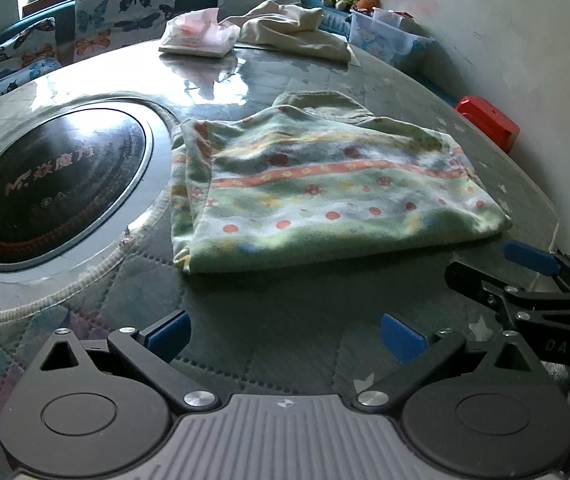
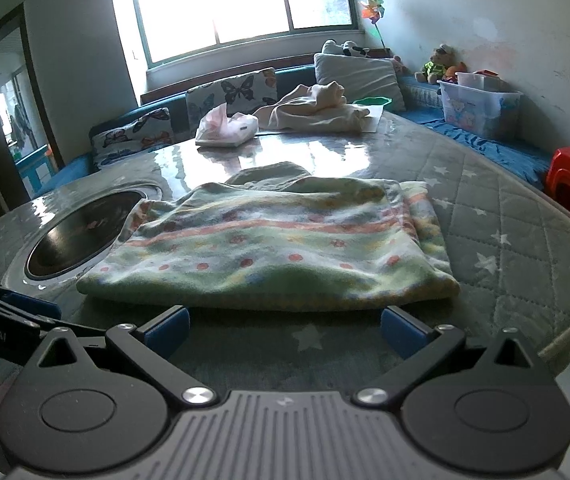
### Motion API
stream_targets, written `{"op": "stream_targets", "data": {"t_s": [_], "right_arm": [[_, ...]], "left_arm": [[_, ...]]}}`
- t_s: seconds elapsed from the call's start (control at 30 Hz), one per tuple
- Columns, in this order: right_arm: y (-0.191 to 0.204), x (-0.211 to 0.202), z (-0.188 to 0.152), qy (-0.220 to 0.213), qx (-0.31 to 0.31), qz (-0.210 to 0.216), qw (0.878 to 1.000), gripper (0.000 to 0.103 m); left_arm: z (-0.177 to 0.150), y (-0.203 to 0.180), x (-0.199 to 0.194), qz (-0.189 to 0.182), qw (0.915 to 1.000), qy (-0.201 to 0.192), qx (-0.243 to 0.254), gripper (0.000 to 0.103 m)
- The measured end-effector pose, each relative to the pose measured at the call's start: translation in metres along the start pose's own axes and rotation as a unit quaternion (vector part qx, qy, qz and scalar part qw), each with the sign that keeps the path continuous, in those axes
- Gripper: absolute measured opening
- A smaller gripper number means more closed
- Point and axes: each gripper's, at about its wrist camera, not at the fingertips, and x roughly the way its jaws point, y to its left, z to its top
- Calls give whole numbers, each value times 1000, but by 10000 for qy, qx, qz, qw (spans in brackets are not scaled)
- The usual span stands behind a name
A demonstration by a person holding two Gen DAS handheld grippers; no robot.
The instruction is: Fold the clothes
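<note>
A folded green and white fleece garment with red dots and stripes [image 1: 325, 192] lies flat on the round quilted table [image 1: 285, 320]; it also shows in the right wrist view [image 2: 277, 248]. My left gripper [image 1: 285, 336] is open and empty, a short way in front of the garment's near edge. My right gripper [image 2: 285, 330] is open and empty, its blue pads just short of the garment's near edge. The right gripper also shows at the right of the left wrist view [image 1: 525, 276]. A crumpled cream garment [image 1: 297, 28] lies at the table's far side.
A round black induction hob [image 1: 57, 184] is set into the table left of the garment. A pink tissue pack [image 1: 201, 34] lies at the far side. A red stool [image 1: 489, 120], a plastic storage box [image 2: 477, 100] and butterfly cushions [image 2: 229, 92] stand around the table.
</note>
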Motion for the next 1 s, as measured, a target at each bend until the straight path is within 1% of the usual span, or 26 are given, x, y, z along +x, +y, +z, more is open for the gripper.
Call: {"op": "stream_targets", "data": {"t_s": [0.33,0.67,1.0], "right_arm": [[0,-6,-6,-2,46,55,10000,103],[1,-14,-9,-79,23,135,9999,103],[-4,-14,-11,-35,169,17,9998,103]], "left_arm": [[-5,-6,-1,-41,9999,87,45,103],[-11,-7,2,-82,9996,268,25,103],[-13,-8,1,-34,9993,364,60,103]]}}
